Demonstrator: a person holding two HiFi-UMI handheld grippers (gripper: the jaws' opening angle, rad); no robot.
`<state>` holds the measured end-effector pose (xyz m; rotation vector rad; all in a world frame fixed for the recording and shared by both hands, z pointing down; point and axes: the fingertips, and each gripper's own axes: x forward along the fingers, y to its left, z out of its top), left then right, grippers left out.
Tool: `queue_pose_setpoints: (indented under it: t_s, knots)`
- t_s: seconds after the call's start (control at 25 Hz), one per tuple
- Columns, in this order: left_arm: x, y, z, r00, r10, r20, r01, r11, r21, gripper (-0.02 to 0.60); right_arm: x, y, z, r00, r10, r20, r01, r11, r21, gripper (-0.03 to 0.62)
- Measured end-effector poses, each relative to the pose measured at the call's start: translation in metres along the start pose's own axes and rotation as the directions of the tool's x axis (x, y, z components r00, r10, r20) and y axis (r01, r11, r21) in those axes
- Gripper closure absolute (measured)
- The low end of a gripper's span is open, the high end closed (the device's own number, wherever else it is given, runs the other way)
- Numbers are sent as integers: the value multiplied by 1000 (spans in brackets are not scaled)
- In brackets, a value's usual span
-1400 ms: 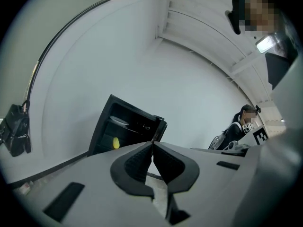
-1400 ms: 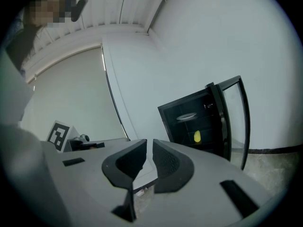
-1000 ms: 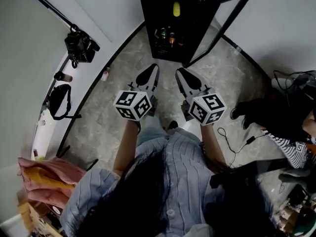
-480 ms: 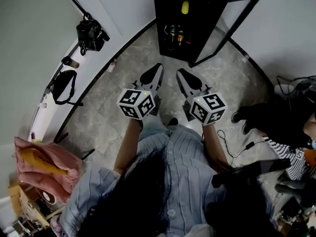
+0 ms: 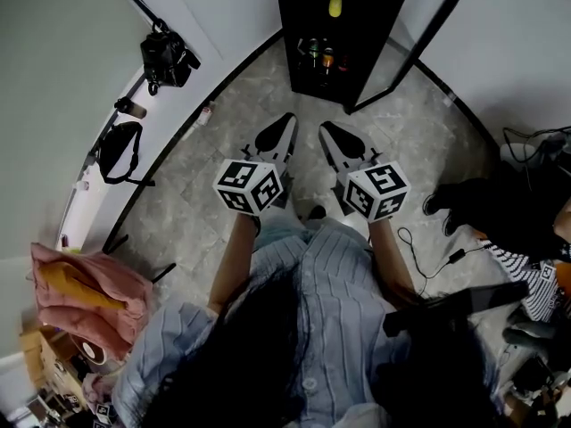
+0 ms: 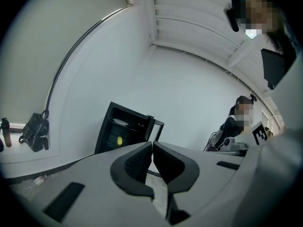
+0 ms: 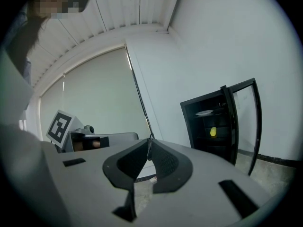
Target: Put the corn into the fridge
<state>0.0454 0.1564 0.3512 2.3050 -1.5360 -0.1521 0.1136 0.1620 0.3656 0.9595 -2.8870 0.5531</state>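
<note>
Left gripper: clenched, pads pressed tip to tip, nothing between. Right gripper: likewise clenched and empty. Side by side, near each other but apart, held roughly level above the grey tiled floor, both aimed at the black fridge ahead. Marker cubes at the rear ends, just in front of the striped-shirted torso below.

Well beyond the jaw tips, inside the fridge: corn, yellow, alone on a shelf in the upper half, about midway between the side walls. One shelf higher, a pale plate. One shelf lower than the corn, a row of bottles. Glass door swung wide open on the fridge's right side, black frame reaching out over the floor.

Along the floor's left edge, by the wall: a black camera hanging from a strap, and nearer, a black bag on the pale ledge. Toward the near left corner, a heap of pink cloth. At the floor's right edge: a pair of black shoes, a seated person's striped sleeve, and a black cable trailing across the tiles.
</note>
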Motion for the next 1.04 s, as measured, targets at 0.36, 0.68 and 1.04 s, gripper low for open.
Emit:
queue_pose_setpoints:
  t_s: [0.36, 0.68, 1.04]
  knots:
    - [0, -6, -1, 1000, -9, -9, 9, 1000, 7, 563, -1, 5, -3, 1000, 10, -15, -10, 1000, -16, 559]
    - [5, -12, -2, 1000, -11, -12, 12, 1000, 21, 563, -4, -2, -3, 1000, 8, -22, -8, 1000, -20, 560]
    - [13, -11, 4, 1000, -9, -7, 9, 1000, 28, 563, 2, -10, 2, 1000, 6, -23, -7, 1000, -26, 559]
